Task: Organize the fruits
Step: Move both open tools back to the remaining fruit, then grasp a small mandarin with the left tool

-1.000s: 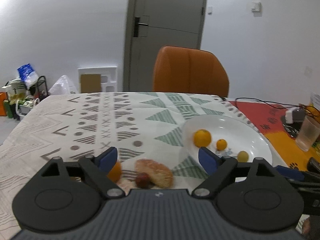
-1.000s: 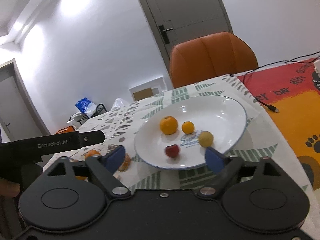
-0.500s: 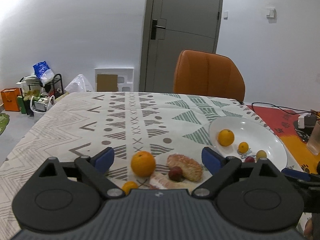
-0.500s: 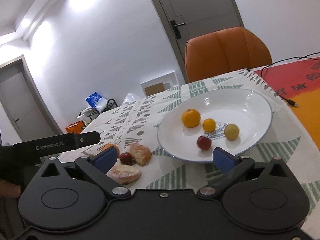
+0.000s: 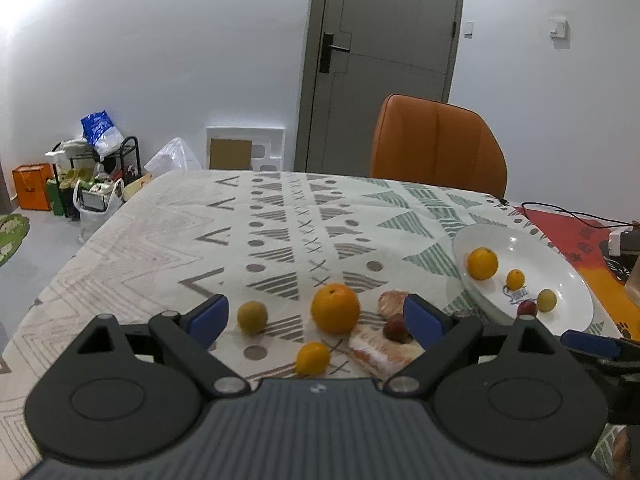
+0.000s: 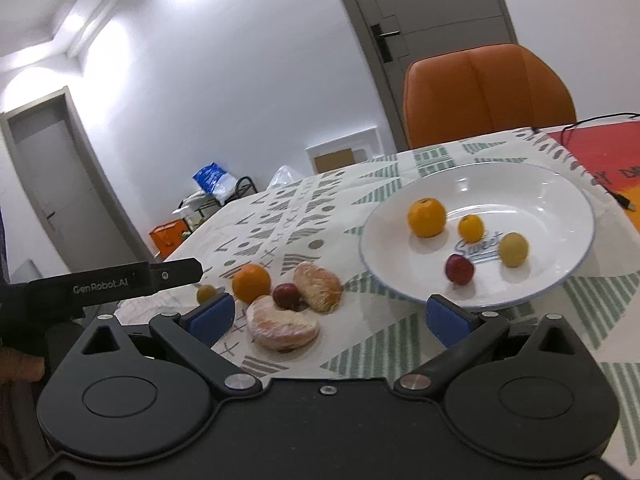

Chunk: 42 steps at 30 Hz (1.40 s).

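Note:
A white plate (image 6: 532,184) holds an orange (image 6: 426,218), a small orange (image 6: 471,228), a yellow-green fruit (image 6: 513,249) and a red fruit (image 6: 459,268). On the patterned cloth lie an orange (image 5: 335,308), a small orange (image 5: 313,358), a yellow-green fruit (image 5: 252,317), a red fruit (image 5: 396,327) and two peeled citrus pieces (image 6: 282,324) (image 6: 318,286). My left gripper (image 5: 316,320) is open and empty above the loose fruit. My right gripper (image 6: 326,318) is open and empty, the nearer peeled piece between its fingers.
An orange chair (image 5: 438,146) stands at the table's far edge. A red-orange mat (image 5: 580,236) with a cable and a charger lies right of the plate (image 5: 560,272). Bags and a rack (image 5: 88,176) stand on the floor at the left.
Both grippers have pulled back and up from the table. More of the loose fruit now shows in front of each. Both stay open.

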Each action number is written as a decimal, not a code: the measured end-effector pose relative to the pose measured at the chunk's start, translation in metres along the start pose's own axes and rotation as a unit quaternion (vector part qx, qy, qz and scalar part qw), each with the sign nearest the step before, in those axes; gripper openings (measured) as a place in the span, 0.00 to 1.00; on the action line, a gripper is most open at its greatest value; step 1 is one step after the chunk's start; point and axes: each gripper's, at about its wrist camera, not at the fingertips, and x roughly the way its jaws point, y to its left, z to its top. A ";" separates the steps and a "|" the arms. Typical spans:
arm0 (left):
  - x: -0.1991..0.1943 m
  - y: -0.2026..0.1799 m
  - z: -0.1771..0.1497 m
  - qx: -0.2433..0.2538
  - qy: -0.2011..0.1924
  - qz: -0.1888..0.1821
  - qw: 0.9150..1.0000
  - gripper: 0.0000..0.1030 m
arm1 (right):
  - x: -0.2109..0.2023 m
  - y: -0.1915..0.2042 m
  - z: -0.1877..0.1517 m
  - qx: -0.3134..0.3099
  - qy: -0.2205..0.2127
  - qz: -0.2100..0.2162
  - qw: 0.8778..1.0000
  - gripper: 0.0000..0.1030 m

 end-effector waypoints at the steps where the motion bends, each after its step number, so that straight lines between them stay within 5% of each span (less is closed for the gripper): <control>1: 0.001 0.002 -0.002 -0.001 0.001 0.001 1.000 0.90 | 0.002 0.001 -0.001 -0.002 0.003 0.002 1.000 1.00; 19: 0.019 0.022 -0.020 -0.015 0.030 -0.011 0.999 0.80 | 0.029 0.018 -0.007 -0.024 0.038 0.014 0.999 1.00; 31: 0.040 0.025 -0.027 -0.027 0.052 -0.039 0.998 0.51 | 0.043 0.024 -0.007 -0.036 0.054 0.010 0.998 0.98; 35: 0.046 0.023 -0.029 -0.024 0.052 -0.044 0.997 0.23 | 0.047 0.025 -0.006 -0.042 0.058 0.007 0.997 0.94; 42: 0.041 0.033 -0.026 -0.028 0.053 -0.048 0.997 0.21 | 0.059 0.028 -0.005 -0.039 0.067 0.013 0.997 0.89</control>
